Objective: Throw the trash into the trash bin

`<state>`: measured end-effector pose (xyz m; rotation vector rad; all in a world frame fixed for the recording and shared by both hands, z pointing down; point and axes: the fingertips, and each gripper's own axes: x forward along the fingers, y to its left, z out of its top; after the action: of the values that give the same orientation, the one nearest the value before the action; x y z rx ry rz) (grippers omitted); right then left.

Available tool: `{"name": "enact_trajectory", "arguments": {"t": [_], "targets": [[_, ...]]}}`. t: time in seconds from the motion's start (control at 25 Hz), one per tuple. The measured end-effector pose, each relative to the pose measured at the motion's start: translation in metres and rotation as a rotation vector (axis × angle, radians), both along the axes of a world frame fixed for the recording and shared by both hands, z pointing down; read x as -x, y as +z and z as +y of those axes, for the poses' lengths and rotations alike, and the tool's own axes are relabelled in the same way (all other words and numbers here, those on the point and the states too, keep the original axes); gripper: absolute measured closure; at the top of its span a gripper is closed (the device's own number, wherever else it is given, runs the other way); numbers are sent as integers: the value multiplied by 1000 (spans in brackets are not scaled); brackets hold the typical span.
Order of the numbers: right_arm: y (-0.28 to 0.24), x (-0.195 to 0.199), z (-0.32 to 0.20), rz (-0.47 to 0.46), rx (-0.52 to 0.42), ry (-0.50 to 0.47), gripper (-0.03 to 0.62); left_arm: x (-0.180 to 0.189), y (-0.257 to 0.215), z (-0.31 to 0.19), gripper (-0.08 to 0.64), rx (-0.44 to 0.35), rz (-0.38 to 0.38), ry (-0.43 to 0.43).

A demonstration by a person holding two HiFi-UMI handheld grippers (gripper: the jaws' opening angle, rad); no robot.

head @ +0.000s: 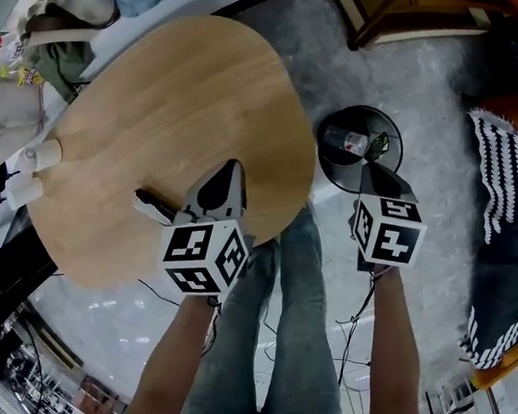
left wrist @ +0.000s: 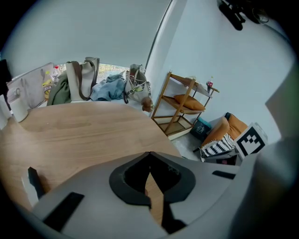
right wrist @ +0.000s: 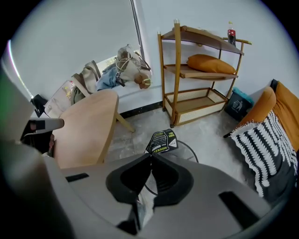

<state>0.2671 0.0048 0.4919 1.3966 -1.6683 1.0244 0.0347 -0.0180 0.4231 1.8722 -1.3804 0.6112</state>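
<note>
Right tool, black wrapper (bin overhead)

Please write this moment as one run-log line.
step: trash not yet dropped | right gripper: jaws shut on black packet, above trash bin | left gripper: jaws shut, empty, over wooden table

Most of the surface lies bare before you. Only two white cups at its left edge and the bags beyond it, upper left, crowd it. At centre right the trash bin stands open on the floor with a bottle inside, and the packet in your right gripper's jaws is at its lower rim. A striped cushion closes off the right and a wooden shelf the top.
</note>
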Motion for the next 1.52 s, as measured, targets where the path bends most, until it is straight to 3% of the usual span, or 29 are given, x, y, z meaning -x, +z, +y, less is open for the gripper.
{"name": "enact_trajectory", "arguments": {"t": [0.48, 0.68, 1.2, 1.52], "targets": [[61, -5, 19, -50, 79, 23, 576, -8, 27, -4, 541, 49, -30, 24], [68, -9, 22, -64, 90, 36, 503, -12, 27, -6, 541, 50, -31, 23], [48, -2, 19, -66, 62, 27, 482, 4, 24, 7, 541, 40, -19, -16], [12, 21, 21, -69, 39, -14, 483, 32, -3, 16, 541, 9, -10, -69]]}}
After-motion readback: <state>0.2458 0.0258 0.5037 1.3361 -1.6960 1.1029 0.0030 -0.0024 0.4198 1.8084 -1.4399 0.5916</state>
